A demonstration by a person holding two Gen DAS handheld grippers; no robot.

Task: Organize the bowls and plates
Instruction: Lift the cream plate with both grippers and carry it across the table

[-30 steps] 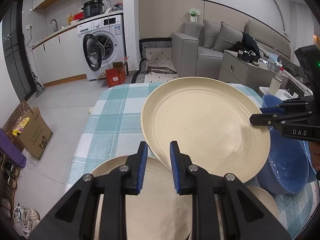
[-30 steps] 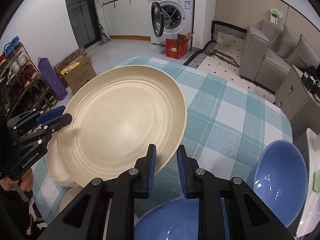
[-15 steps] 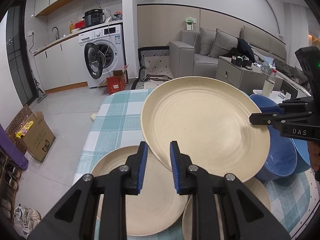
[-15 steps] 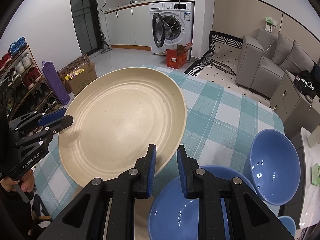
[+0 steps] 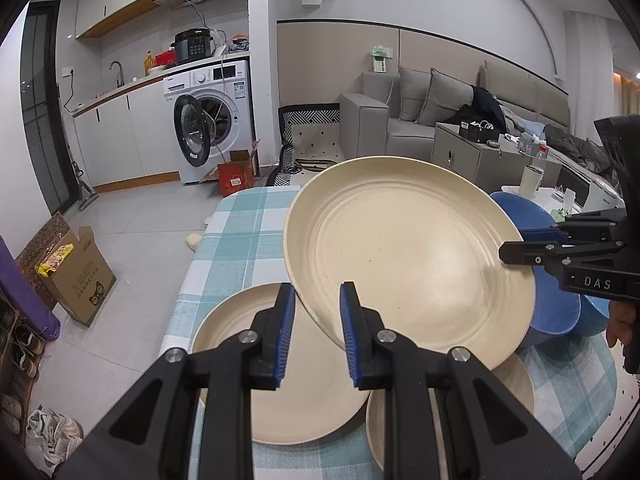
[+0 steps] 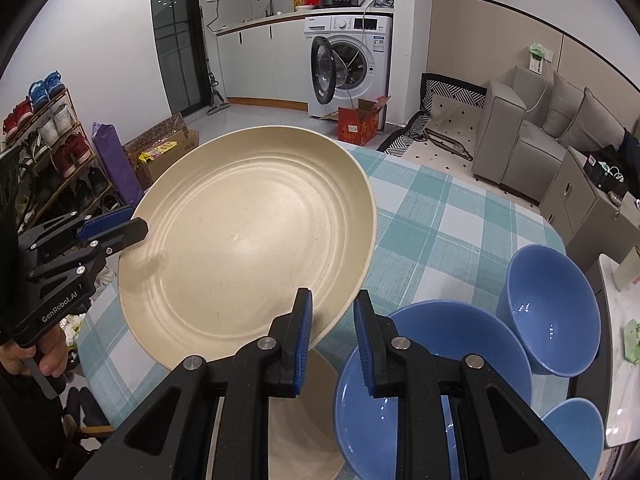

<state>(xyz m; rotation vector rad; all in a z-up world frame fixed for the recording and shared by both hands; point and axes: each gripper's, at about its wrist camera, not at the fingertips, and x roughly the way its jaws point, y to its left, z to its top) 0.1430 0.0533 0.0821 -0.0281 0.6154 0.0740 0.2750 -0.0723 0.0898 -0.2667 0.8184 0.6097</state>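
Shoe rack (image 6: 52, 152) in R view only; L view: two tabled plates (image 5: 296, 364).

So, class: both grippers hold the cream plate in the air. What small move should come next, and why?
Probably lower the held plate onto the cream plate lying below: left gripper and right gripper each clamp its rim, clear of the blue bowls.
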